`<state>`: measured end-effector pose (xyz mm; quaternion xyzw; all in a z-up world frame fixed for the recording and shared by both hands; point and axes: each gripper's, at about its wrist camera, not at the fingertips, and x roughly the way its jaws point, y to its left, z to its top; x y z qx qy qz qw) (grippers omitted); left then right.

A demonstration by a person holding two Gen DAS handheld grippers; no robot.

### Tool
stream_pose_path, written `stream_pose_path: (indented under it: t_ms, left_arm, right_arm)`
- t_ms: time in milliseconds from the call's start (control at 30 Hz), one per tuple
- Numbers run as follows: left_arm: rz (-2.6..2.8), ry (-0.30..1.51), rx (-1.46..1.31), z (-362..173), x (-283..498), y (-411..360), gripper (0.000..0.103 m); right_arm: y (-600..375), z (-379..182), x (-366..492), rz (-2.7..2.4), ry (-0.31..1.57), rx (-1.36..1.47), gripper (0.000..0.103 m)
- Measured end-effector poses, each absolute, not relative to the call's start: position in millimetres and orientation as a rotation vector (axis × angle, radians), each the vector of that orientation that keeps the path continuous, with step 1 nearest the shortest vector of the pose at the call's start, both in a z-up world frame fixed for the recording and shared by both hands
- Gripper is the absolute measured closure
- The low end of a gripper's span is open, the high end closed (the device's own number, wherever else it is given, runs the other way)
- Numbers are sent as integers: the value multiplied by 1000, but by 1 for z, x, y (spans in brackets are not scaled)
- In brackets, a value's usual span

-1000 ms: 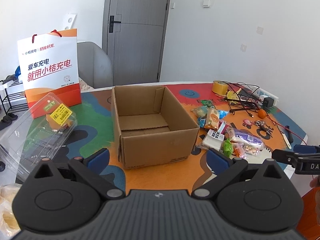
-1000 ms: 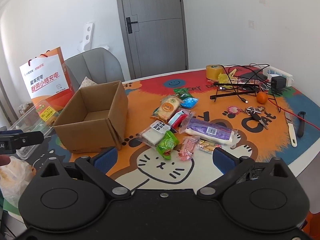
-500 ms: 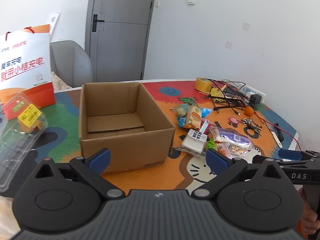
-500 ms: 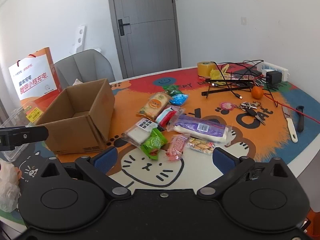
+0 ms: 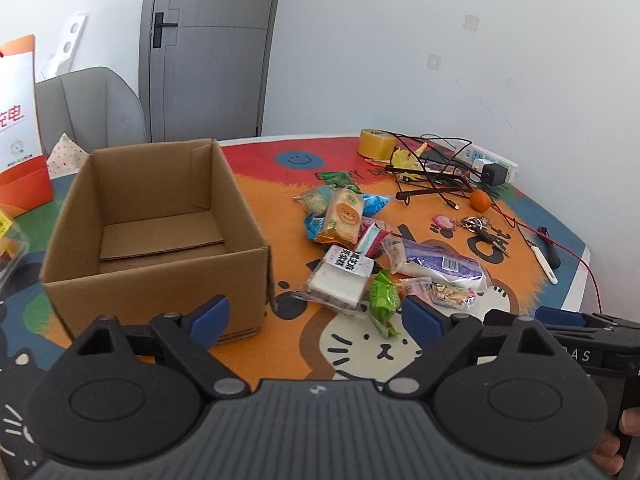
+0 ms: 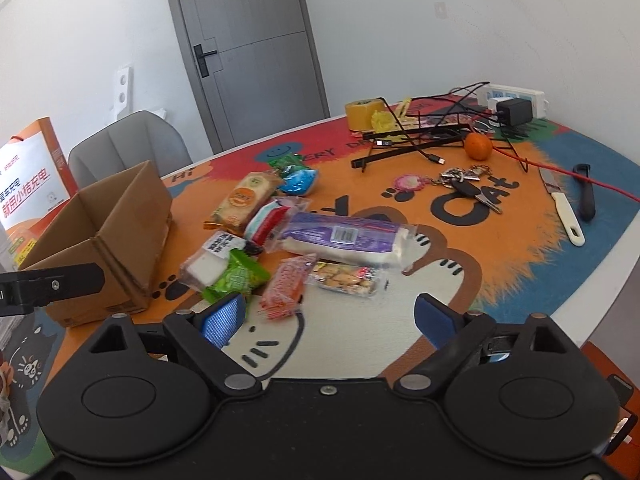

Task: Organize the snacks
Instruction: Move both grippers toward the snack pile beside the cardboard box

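- Left tool point(image 5: 316, 316): jaws apart and closing, nothing between them. It hangs above the near edge of the tabletop point(image 5: 256, 184), aimed between the cardboard box point(image 5: 160, 236) and the snack pile.
- Right tool point(image 6: 330, 318): jaws likewise apart and closing, empty, over the near edge with the red snack packet point(image 6: 286, 286) and biscuit packet point(image 6: 346, 276) just ahead of its blue pads.
- Box: open top, empty but for a loose cardboard sheet on its floor; stands toward the left side of the tabletop.
- Snacks: loose heap mid-tabletop, right of the box, packets overlapping. White wrapped cake point(image 5: 340, 276) and green packet point(image 5: 384, 296) nearest the box; long purple pack point(image 6: 346, 238) lies across the others.
- Not snacks, toward the far right edge: tape roll point(image 5: 376, 142), tangled cables point(image 6: 432, 128), orange point(image 6: 477, 145), keys point(image 6: 460, 182), knife point(image 6: 560, 206).
- Risk, as I judge it: overlapping film wrappers may come up two at once or slip from the pads.
- Risk: the tools sit close together; both reaching into the heap could collide.
- Risk: the light box could slide if a tool nudges its wall.
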<state>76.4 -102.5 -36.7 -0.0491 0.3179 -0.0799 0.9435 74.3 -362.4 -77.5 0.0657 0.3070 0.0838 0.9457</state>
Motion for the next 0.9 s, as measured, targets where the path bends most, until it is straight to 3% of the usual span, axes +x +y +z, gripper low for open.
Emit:
stream_pose_path:
  t_ms: [500,900]
  left_arm:
    - [-236,742,-76,-66,118,-143,44]
    - [-267,800,-70,-85,144,-167,56]
  right_arm:
    - [-382,-106,107,138,685,167,25]
    - [-374,-114,132,154,705,117,30]
